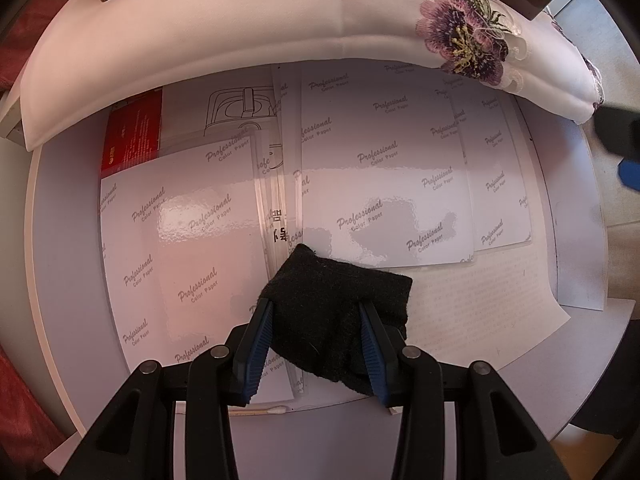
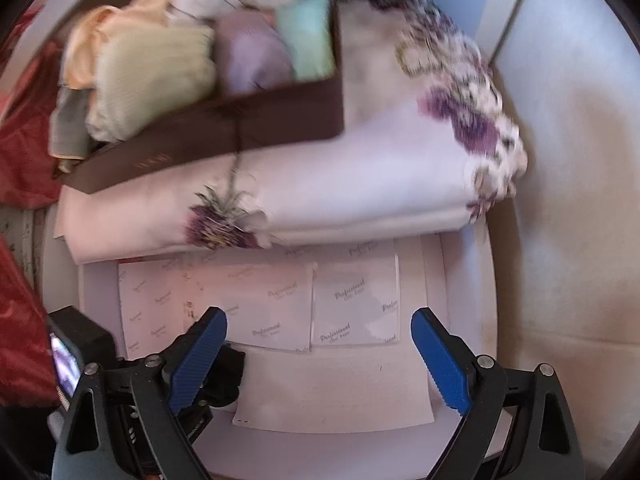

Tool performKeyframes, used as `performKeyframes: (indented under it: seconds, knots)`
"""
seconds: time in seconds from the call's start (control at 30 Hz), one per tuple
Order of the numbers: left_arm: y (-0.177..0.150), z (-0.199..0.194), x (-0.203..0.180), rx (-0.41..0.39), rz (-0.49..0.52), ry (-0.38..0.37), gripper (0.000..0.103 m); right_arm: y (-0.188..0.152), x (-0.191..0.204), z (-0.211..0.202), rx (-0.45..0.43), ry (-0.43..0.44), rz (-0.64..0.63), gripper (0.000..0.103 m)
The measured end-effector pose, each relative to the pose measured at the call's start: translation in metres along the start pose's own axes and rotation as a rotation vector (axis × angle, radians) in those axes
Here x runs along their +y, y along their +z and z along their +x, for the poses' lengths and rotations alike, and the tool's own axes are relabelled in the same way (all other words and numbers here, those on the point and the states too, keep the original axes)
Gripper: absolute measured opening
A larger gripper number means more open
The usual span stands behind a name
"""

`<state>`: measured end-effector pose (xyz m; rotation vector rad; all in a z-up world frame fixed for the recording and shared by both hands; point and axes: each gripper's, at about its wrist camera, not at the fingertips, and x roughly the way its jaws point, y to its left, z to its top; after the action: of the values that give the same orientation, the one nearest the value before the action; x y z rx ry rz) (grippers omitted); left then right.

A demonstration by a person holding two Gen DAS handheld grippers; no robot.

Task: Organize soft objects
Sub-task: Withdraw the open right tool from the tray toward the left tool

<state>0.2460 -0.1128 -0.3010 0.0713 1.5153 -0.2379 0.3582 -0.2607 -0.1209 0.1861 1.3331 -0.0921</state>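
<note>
Clamped in the left claw [image 1: 316,320] is a black cloth [image 1: 336,312], held above the papers [image 1: 384,168] on the worktop [image 1: 64,240]; the right claw [image 2: 320,356] is spread wide, empty. Papers could be dragged if the drooping cloth is swept toward the box [image 2: 224,132].

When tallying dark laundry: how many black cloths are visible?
1: the black cloth pinched in the left gripper, above the papers. Others may lie hidden in the brown box.

Black cloth [image 1: 336,312] seen at lower centre. White fabric [image 1: 240,32] embroidered with purple flowers. Glossy white sheets [image 1: 384,184] printed with grey lettering. Brown box [image 2: 224,136] filled with pale green, lilac, mint, peach cloths. Finger pads [image 2: 440,364] blue.
</note>
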Motion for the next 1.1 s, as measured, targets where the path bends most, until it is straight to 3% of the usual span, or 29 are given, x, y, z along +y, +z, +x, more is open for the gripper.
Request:
performKeyframes:
  seconds: [0.6,1.1]
  knots:
    - [-0.001,-0.001,0.002,0.000,-0.011,-0.029,0.040,-0.014,-0.012,0.060,0.193,-0.086,0.042,0.095]
    - [-0.004,0.003,0.055,0.013,-0.229,-0.246,0.036,-0.036,0.001,0.100,0.302,-0.146,-0.026,0.095]
